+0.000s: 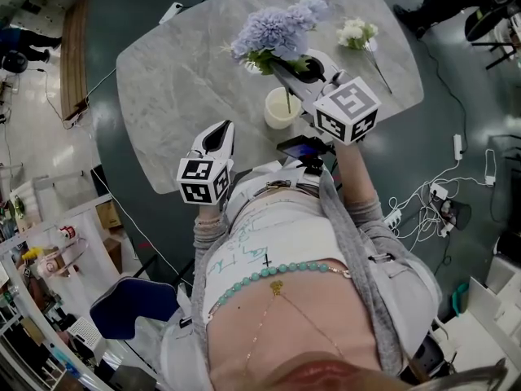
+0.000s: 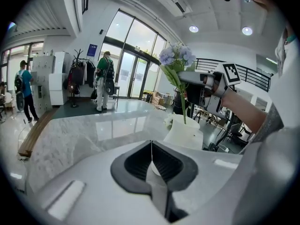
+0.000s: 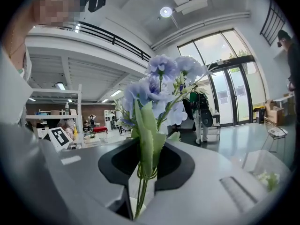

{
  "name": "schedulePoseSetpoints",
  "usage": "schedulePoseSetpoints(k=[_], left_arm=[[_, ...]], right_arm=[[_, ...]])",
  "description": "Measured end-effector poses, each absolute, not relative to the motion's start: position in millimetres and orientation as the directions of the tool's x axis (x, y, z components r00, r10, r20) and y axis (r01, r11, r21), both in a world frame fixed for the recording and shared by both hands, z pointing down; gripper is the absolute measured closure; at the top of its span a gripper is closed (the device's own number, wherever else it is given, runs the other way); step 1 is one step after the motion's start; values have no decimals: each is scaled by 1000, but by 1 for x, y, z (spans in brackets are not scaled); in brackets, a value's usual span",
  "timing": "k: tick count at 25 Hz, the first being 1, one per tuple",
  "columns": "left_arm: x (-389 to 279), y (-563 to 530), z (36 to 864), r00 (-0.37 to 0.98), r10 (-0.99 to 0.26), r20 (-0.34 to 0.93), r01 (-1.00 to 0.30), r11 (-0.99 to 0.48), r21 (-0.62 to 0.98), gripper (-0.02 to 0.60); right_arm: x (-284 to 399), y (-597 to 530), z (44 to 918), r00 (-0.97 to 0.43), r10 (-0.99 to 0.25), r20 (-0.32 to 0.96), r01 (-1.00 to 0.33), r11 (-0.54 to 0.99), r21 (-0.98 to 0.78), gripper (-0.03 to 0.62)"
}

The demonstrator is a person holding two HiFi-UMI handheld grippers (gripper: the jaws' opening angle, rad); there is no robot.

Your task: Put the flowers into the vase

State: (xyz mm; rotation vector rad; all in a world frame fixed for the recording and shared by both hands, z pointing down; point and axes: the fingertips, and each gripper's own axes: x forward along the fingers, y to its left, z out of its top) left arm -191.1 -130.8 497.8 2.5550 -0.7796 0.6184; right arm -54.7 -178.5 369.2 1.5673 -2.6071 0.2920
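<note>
Two claws hovered over the tabletop's (image 1: 179,80) near edge. The left claw (image 1: 221,130) had its jaws together on nothing. The right claw (image 1: 282,68) was clamped on the blue flowers (image 1: 277,27), whose stems reached down into the vase (image 1: 282,108). Beyond, a white flower (image 1: 356,32) lay flat.

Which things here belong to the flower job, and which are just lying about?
Job:
- blue flowers, held in the right tool
- white vase
- white flowers on the table

Lying about:
- floor cables
- blue chair
</note>
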Motion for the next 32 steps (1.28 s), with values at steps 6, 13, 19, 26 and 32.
schedulePoseSetpoints(k=[6, 13, 19, 26, 32], left_arm=[[-184, -130, 501, 758, -400, 515, -578, -777, 248, 580], [-182, -130, 503, 763, -393, 513, -571, -781, 253, 580], [-181, -129, 504, 766, -390, 511, -568, -782, 257, 580], [-175, -129, 505, 775, -377, 508, -557, -787, 265, 580], [-170, -130, 506, 781, -362, 510, -546, -792, 273, 580]], right_arm=[[-53, -177, 386, -470, -858, 208, -883, 454, -122, 494], [-55, -171, 402, -470, -850, 237, -883, 453, -123, 491], [-58, -165, 410, -477, -842, 250, -879, 463, -116, 490], [-61, -157, 422, -486, -826, 284, -872, 482, -90, 485], [-62, -153, 431, -483, -815, 319, -869, 491, -63, 479]])
